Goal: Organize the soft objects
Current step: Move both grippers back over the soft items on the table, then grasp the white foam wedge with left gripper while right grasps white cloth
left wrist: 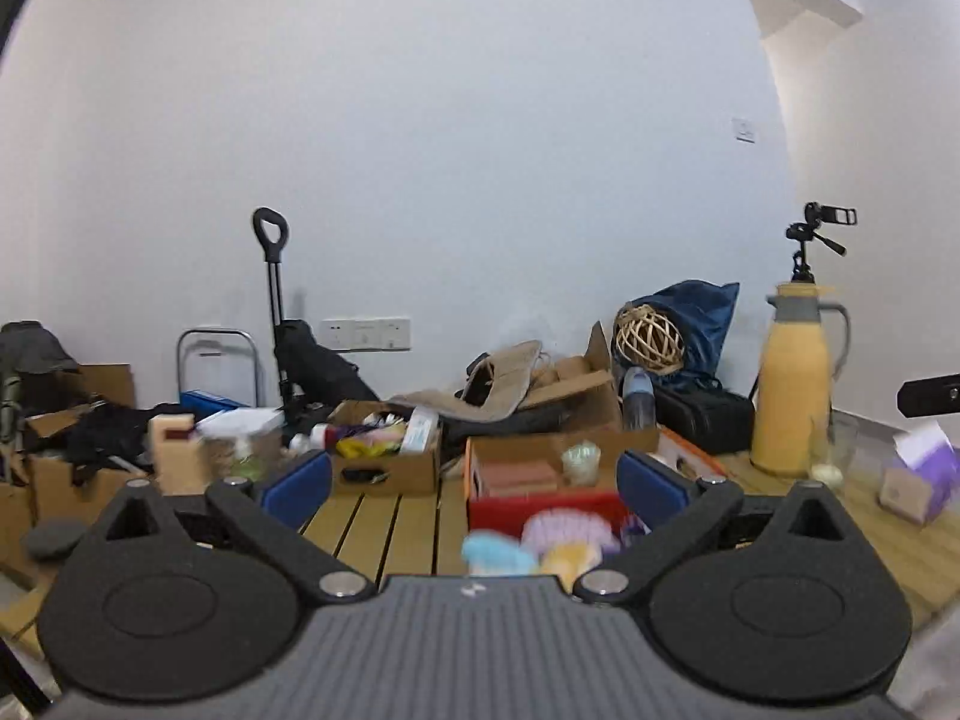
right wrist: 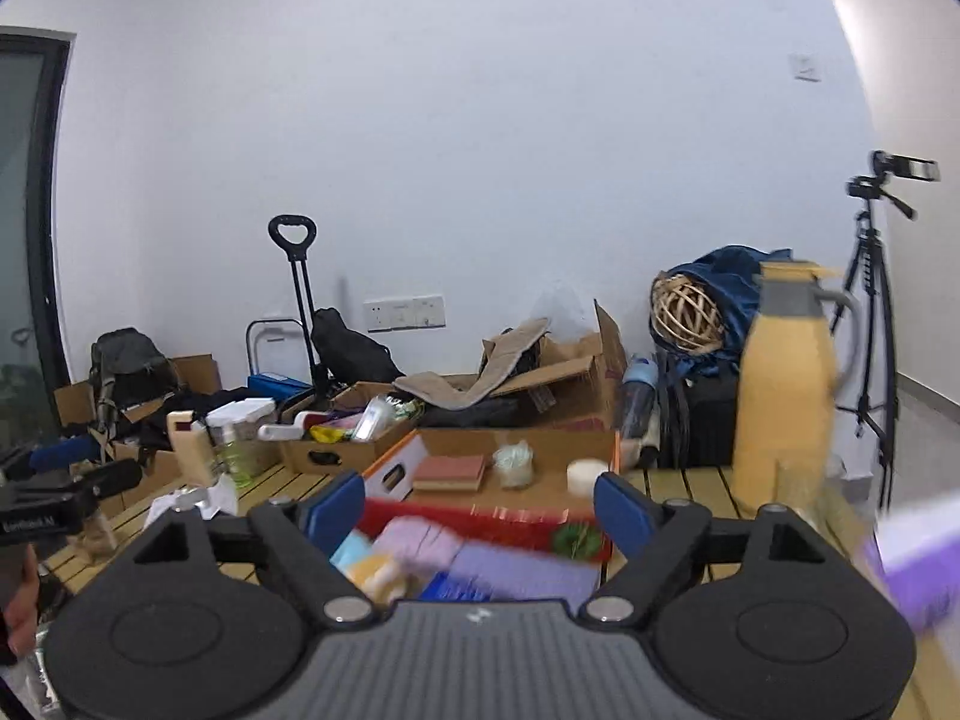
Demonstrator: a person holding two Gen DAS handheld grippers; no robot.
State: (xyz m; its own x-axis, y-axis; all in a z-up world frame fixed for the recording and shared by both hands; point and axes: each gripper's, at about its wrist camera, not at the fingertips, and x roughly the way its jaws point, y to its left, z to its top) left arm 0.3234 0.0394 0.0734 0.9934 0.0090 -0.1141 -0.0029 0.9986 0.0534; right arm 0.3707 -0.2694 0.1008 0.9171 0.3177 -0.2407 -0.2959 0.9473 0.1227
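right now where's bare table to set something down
Bare slats lie left of the red bin, in front of the small cardboard box. Another strip runs between the orange-edged box and the yellow jug. The floor behind is crowded.

A slatted wooden counter (left wrist: 384,528) carries a red bin (left wrist: 540,507) of soft things. Behind the bin stands an open cardboard box (left wrist: 528,450); left of that box lies another cardboard box (left wrist: 384,468). Right of the bin stand a yellow jug (left wrist: 792,396) and a purple carton (left wrist: 921,474).
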